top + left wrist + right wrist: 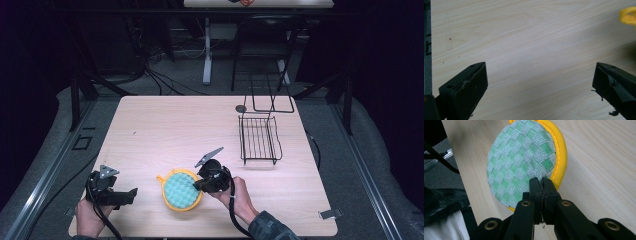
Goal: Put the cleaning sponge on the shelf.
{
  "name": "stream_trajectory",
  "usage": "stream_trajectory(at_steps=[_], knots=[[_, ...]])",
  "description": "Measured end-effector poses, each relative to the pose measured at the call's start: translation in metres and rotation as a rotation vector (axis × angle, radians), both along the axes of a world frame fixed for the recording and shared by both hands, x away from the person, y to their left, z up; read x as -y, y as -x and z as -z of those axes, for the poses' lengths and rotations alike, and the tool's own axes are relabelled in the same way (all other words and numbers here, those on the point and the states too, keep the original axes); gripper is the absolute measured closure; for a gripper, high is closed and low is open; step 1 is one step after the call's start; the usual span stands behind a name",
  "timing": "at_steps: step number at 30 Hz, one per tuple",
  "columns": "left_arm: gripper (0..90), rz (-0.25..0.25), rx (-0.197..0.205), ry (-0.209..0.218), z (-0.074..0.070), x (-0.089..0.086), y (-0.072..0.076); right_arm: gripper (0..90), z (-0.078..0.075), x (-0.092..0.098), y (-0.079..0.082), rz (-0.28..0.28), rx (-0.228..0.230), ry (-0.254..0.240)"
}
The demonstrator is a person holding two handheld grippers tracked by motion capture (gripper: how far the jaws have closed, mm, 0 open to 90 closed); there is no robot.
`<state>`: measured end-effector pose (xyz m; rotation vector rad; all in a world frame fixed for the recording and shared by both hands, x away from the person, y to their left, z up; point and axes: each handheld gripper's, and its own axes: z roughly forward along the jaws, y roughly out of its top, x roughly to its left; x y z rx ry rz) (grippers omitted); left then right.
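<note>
So from the high view: there's a round scrubbing pad with a green checkered face and a yellow rim (182,190) lying near the front edge of the light wooden table (175,125), roughly in the middle between the two hands. The right gripper (199,186) is right on the pad's right edge, touching it, while the left gripper (131,194) sits off to the pad's left with a clear gap of bare table between them. Further back on the right side there's a black wire rack (259,139), well apart from everything else.

Left gripper view: the two black jaws are spread wide with nothing but wood grain between them. A sliver of the yellow rim peeks in at the top right corner, so the pad lies off to that side of the jaws, not in front of them.

Right gripper view: here the jaws are pinched together on the near edge of the pad, right where green face meets yellow rim. The pad stretches away from the jaws and looks tilted up off the table on the gripped side, though I can't say how far.

My guess is whatever comes next hangs on the right hand, since it's the one already clamped on the rim. The pad's round, so no real long axis to worry about.
</note>
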<state>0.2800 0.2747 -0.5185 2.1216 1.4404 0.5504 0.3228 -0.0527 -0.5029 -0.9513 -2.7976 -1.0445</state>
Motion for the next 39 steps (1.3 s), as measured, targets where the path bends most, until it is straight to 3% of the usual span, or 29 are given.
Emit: stream_trajectory(at_steps=[16,28,34,35,39], knots=[[0.1,0.004,0.012,-0.001,0.000,0.007,-0.003,88.8,-0.025,0.041,0.006,0.047,0.056,-0.008],[0.1,-0.017,0.020,-0.022,-0.002,0.034,-0.020,88.7,-0.035,0.071,0.003,0.118,0.087,-0.027],[0.1,0.005,0.002,-0.021,0.001,0.051,-0.035,88.7,-0.040,0.077,0.003,0.133,0.104,-0.031],[0.1,0.026,0.007,-0.033,0.001,0.052,-0.034,88.7,-0.041,0.079,0.002,0.139,0.108,-0.032],[0.1,0.025,0.004,-0.017,0.001,0.045,-0.034,88.8,-0.042,0.082,0.002,0.145,0.117,-0.033]])
